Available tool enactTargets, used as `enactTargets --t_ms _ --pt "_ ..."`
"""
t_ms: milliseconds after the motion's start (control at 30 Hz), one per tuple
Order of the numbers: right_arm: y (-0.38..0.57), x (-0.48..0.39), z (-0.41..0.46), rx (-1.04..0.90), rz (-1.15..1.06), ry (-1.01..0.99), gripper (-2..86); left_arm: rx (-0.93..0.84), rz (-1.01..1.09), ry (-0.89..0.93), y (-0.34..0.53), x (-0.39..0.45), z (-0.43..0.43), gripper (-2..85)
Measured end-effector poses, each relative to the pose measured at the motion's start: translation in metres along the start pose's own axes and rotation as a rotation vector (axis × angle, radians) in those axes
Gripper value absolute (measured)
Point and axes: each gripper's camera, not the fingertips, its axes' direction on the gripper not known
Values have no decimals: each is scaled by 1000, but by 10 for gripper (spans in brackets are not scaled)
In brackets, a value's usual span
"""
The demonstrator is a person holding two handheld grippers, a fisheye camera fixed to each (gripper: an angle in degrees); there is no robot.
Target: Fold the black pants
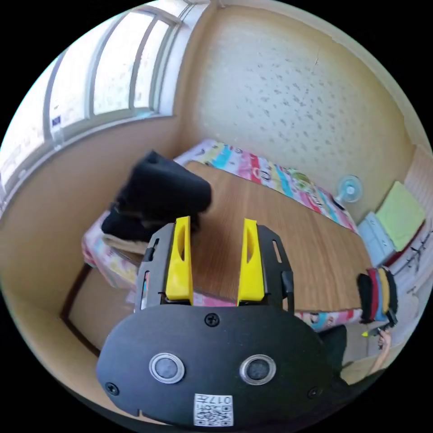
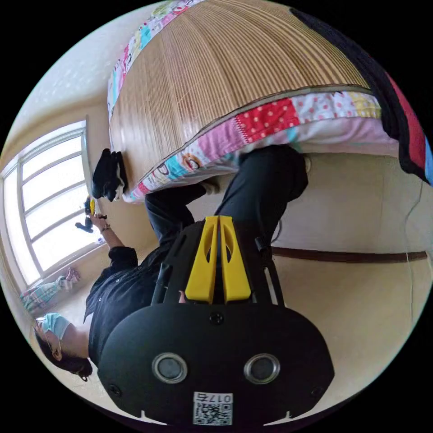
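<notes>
The left gripper (image 1: pixel 215 257) has its yellow jaws parted and empty over the brown bamboo mat (image 1: pixel 279 234), the right gripper (image 2: pixel 218 259) pressed together on nothing, and the black pants (image 1: pixel 162 194), seemingly already folded, sit left of centre, so release cleanly.

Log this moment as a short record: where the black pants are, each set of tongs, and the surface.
black pants: folded bundle on a stack at the mat's far corner
left tongs: open, above the mat, holding nothing
right tongs: jaws together, nothing between them, pointing at the person's legs
surface: bamboo mat over a patchwork quilt
second pile: colourful folded clothes at the mat's edge
</notes>
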Motion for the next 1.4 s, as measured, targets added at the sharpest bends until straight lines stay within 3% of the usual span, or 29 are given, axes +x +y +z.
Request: enactTargets --t_ms 33,167,300,367,433,567,633,733,833,967,1067,1167,1400 --pt "-7 -14 7 -38 -16 15 4 24 -23 -81 -24 -12 0 176" --pt "-19 -40 31 -132 -38 114 5 36 -193 -126 -76 -79 16 169" --pt "-8 -32 37 -83 -40 47 4 -223 -355 85 -89 -132 93 85" --pt "4 -20 32 3 -47 -46 3 -115 -355 292 -93 -119 88 53" --pt "11 -17 25 83 -75 -91 4 -24 -233 616 -104 -55 94 50" --pt "14 -24 19 138 -118 -76 5 -156 232 731 -82 135 108 50" --pt "11 -29 22 147 -120 -28 5 -256 475 803 -13 255 107 51" --pt "3 -33 39 111 -81 112 7 -425 660 966 110 359 105 62" --pt "-9 -34 60 65 -38 245 11 -689 710 1055 238 410 113 92" --pt "-19 -39 60 144 -198 139 21 -784 660 1056 332 391 99 89" --pt "-39 -48 44 237 -346 -51 50 -820 455 1114 346 338 91 89" --pt "-96 -62 45 185 -379 -122 114 -722 267 1125 320 282 84 92" --pt "-257 -106 70 183 -417 -212 142 -501 31 848 200 258 144 130"
